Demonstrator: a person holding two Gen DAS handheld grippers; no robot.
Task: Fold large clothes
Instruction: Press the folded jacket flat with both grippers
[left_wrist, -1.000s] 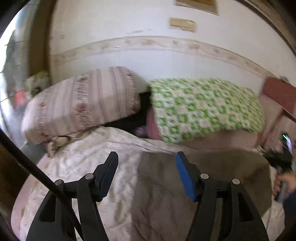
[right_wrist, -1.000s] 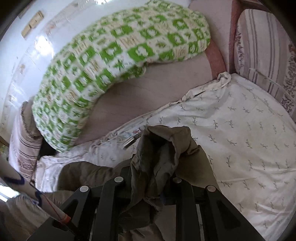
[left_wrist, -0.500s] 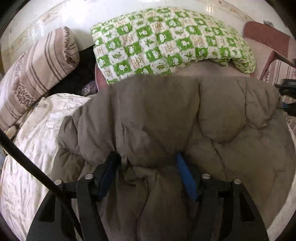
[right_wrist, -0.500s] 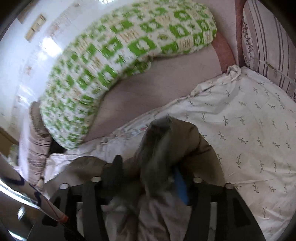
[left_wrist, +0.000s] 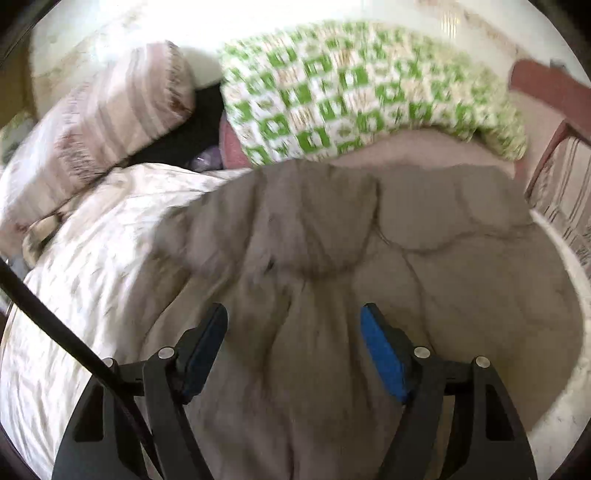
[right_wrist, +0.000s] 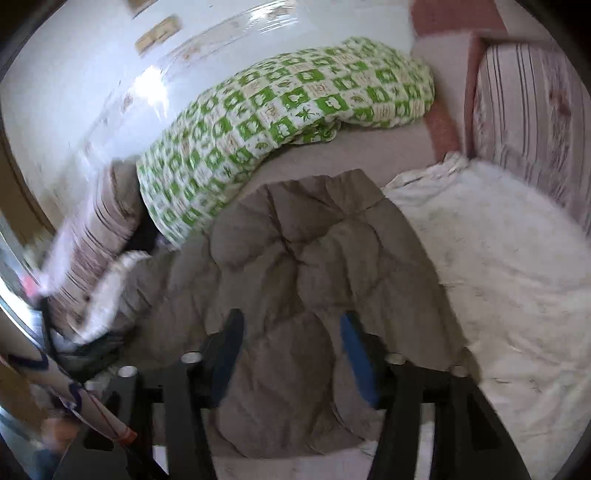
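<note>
Bed with white floral sheet (left_wrist: 92, 258), taupe quilted coat (left_wrist: 369, 258) spread across it below the green checked duvet (left_wrist: 351, 92), left hand-held gripper (left_wrist: 293, 321) jaws apart over the coat, right hand-held gripper (right_wrist: 291, 328) likewise apart, neither clamping fabric, striped pillow (left_wrist: 110, 118) at left.

**Cloth, plastic and a glossy wall**

We see a matt, quilted taupe jacket (left_wrist: 332, 258) of puffy cloth on a soft white printed sheet (left_wrist: 92, 258). Our gripper fingers (left_wrist: 384, 354) look like black plastic with blue pads. The far wall (right_wrist: 74, 74) shines glossy.
</note>
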